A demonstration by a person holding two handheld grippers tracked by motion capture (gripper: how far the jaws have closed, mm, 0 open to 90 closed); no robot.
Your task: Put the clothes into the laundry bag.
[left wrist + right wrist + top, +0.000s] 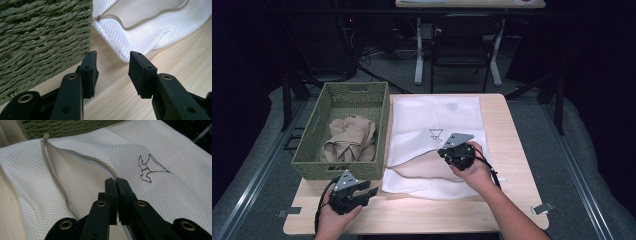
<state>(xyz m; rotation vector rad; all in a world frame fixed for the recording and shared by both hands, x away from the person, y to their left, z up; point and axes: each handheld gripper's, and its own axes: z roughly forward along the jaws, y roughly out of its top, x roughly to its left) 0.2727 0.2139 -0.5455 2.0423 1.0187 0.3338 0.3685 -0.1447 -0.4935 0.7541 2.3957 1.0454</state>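
The white mesh laundry bag [432, 145] lies flat on the bench [512, 150], its zip already open. Its upper zip edge is pinched by the right gripper [115, 181], fingers closed. The left gripper [112, 67] waits half open, empty, beside the basket [312, 150], where the beige garment [349, 140] is not yet bagged.

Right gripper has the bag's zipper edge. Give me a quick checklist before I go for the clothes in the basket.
1. Right gripper clamped on the mesh bag zipper edge: ok.
2. Bag mouth open: ok, upper edge raised off the lower one.
3. Left gripper free: ok, jaws apart, nothing between them.
4. Beige clothes reachable in the green basket: ok.
5. Mouth wide enough for the clothes: cannot tell.
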